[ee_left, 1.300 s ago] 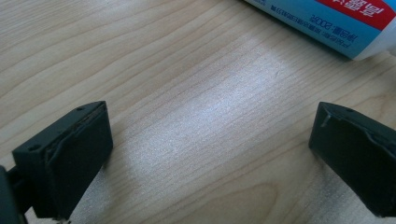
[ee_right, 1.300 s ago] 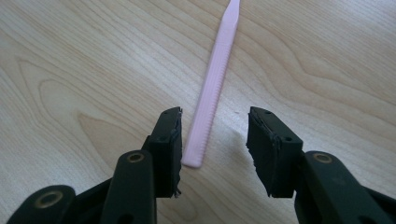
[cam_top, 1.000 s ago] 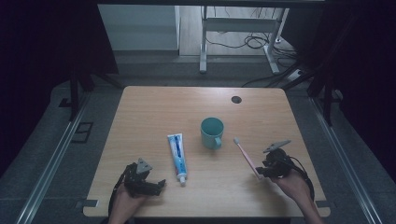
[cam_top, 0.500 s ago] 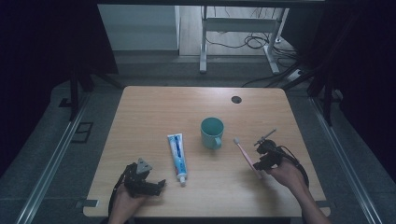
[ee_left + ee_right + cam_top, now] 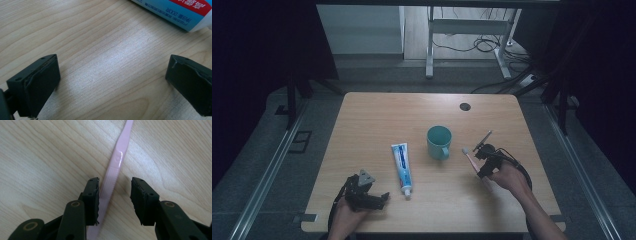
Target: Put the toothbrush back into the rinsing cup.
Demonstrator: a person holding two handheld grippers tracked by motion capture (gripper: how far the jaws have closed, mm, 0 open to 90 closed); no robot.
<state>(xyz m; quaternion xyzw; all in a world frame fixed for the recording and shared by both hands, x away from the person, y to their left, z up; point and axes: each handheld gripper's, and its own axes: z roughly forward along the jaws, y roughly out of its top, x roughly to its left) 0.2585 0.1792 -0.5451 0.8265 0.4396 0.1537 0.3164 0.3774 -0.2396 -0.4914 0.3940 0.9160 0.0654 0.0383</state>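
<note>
Pink toothbrush point(image 5: 113, 173) straddled by right gripper point(image 5: 115, 197).
Jaws just closing, one pad touching the handle; left gripper point(image 5: 112, 82) spread wide, toothpaste tube point(image 5: 180, 12) beyond its fingertips.

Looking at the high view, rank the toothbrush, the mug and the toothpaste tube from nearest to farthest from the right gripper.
From the right gripper:
1. Pink toothbrush, lying between its jaws.
2. Teal mug, just to its left.
3. Toothpaste tube, farther left, near the table's middle.

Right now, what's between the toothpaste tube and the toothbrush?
High view: the teal cup stands between the toothpaste tube and the pink toothbrush.
</note>
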